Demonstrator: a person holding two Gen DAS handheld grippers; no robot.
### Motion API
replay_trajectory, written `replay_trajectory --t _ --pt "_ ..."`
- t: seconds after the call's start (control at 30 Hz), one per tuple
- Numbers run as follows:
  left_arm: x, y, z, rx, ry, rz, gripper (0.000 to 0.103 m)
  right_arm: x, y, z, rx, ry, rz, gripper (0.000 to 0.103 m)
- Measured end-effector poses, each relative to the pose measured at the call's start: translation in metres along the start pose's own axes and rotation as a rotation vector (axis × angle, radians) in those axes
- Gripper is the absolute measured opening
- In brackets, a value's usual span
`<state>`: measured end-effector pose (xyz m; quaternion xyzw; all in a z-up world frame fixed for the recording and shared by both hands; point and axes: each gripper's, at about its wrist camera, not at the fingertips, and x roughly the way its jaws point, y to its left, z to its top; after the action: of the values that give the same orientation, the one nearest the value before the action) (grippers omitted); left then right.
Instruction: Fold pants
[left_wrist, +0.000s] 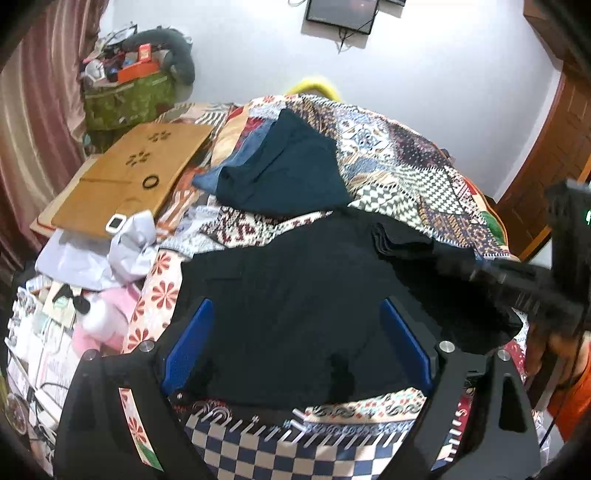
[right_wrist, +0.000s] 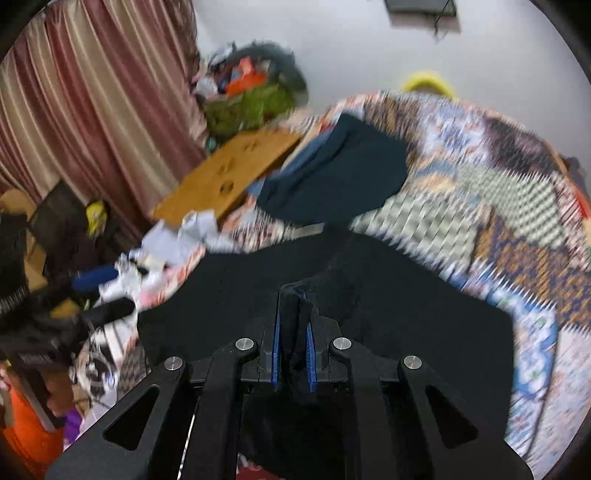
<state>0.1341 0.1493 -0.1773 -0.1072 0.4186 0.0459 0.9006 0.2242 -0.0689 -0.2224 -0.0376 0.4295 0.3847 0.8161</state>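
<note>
Black pants (left_wrist: 295, 295) lie spread on the patchwork bedspread (left_wrist: 406, 166). My left gripper (left_wrist: 297, 325) is open, its blue pads on either side of the pants' near part, just above the cloth. My right gripper (right_wrist: 293, 325) is shut on a bunched fold of the black pants (right_wrist: 369, 295) and lifts it off the bed. The right gripper also shows blurred at the right edge of the left wrist view (left_wrist: 517, 284).
A folded dark teal garment (left_wrist: 288, 173) on blue jeans (left_wrist: 240, 158) lies farther back on the bed. A brown cardboard sheet (left_wrist: 140, 173), white crumpled cloth (left_wrist: 129, 243) and a pink toy (left_wrist: 107, 317) sit at the left. A curtain (right_wrist: 92, 110) hangs left.
</note>
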Motion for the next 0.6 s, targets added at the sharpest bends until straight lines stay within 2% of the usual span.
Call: replay_trajectory --t 0.2,0.37,0.43,0.6 --pt "0.007 0.003 -0.011 -0.007 0.036 0.017 0.092 0.009 0.014 -0.016 -0.036 0.035 -0.013 0.017" --pt "0.005 -0.004 -0.008 0.001 0.034 0.025 0.092 0.002 0.023 -0.015 -0.054 0.051 0.028 0.030" --pt "0.001 -0.009 -0.003 0.011 0.024 0.022 0.092 -0.006 0.023 -0.015 -0.060 0.038 0.034 0.038" --pt "-0.004 -0.029 0.011 0.057 -0.001 0.014 0.092 -0.033 0.016 -0.012 -0.086 -0.026 0.029 0.045"
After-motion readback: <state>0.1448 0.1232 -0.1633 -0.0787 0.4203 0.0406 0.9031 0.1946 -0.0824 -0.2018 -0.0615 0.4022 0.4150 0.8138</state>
